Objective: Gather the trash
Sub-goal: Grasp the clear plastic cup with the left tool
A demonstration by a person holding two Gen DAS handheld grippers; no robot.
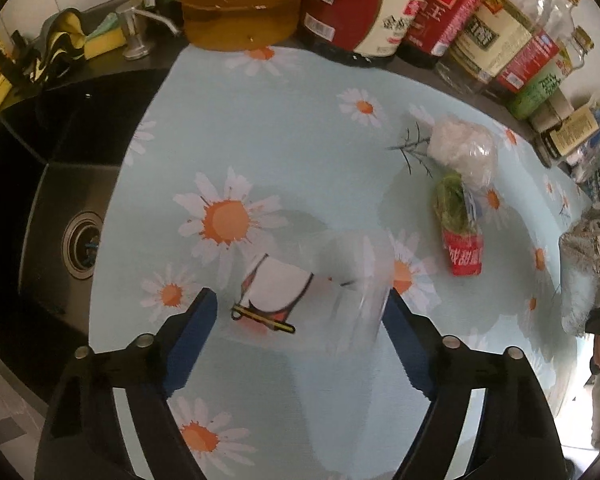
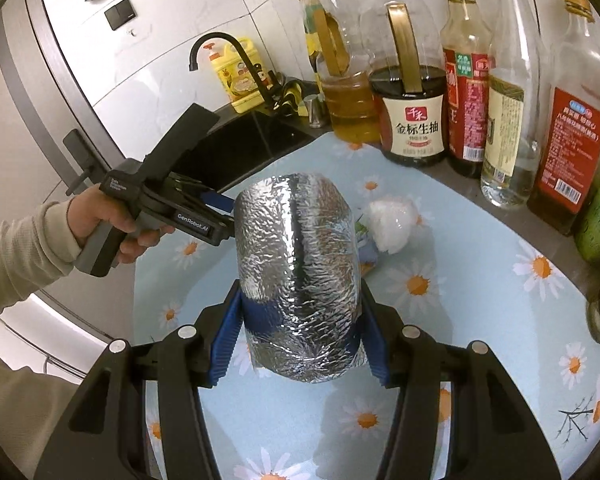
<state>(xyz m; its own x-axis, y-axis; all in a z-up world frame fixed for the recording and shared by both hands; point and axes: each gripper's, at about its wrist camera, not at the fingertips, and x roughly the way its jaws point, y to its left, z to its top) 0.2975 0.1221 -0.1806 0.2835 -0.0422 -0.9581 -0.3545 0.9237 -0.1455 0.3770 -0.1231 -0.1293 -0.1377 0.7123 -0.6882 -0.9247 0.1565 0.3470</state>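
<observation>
My right gripper (image 2: pixel 298 304) is shut on a silver foil bag (image 2: pixel 298 268) and holds it upright above the daisy-print cloth (image 2: pixel 480 312); the bag also shows at the right edge of the left wrist view (image 1: pixel 592 244). My left gripper (image 1: pixel 300 312) is open, low over the cloth, with a clear plastic wrapper (image 1: pixel 320 276) lying between its fingers. A crumpled white tissue in clear film (image 1: pixel 464 148) and a green and red snack wrapper (image 1: pixel 460 228) lie on the cloth to the right. The tissue also shows in the right wrist view (image 2: pixel 392 220), behind the bag.
A black sink (image 1: pixel 60 208) with a drain lies left of the cloth; its black faucet (image 2: pixel 236 64) stands behind. Several oil and sauce bottles (image 2: pixel 416 112) line the back and right edge of the counter. A yellow sponge and a soap pump (image 1: pixel 134 32) sit behind the sink.
</observation>
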